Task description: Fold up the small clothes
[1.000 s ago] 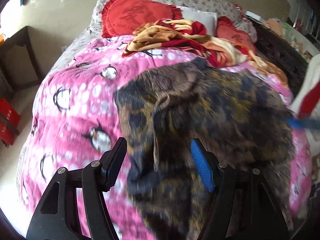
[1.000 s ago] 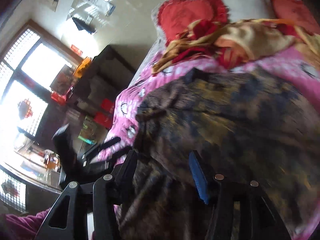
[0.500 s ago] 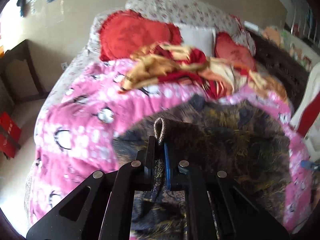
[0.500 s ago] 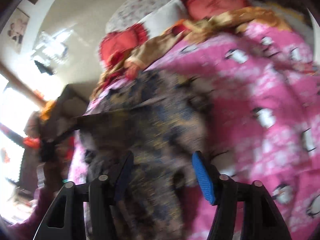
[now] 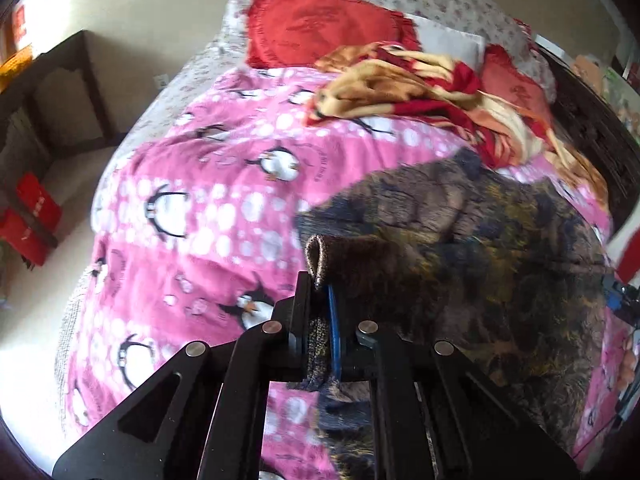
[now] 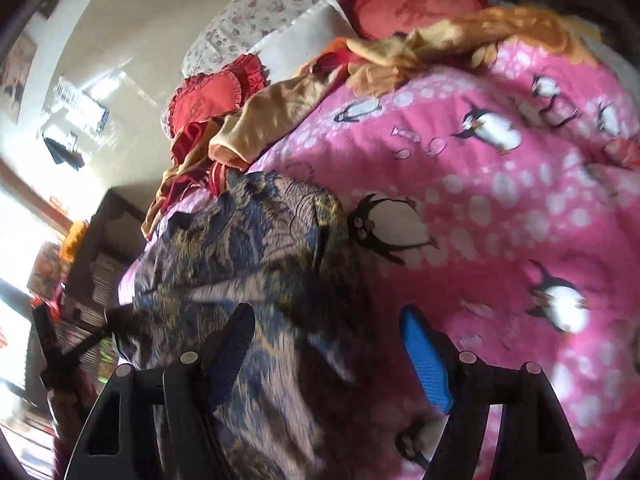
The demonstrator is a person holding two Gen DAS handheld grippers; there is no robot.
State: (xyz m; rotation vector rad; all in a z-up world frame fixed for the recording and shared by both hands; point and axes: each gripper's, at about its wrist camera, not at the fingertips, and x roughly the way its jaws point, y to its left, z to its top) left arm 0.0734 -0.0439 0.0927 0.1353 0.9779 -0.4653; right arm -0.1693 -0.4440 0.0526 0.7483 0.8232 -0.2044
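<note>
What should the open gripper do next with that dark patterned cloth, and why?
Probably lower the right hand-held gripper onto the near edge of the dark patterned garment and close. The left hand-held gripper is shut on one folded edge, while the right one's jaws are opening over the cloth without pinching it. Folding it on the pink blanket likely needs two held edges.

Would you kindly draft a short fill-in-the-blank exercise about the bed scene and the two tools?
1. The left tool is shut on a fold of the dark patterned ____.
2. The pink blanket is printed with ____.
3. The right tool has its jaws ____, gripping nothing.
4. The frilly heart-shaped cushion near the head of the bed is ____.

Missing words: garment; penguins; opening; red
</note>
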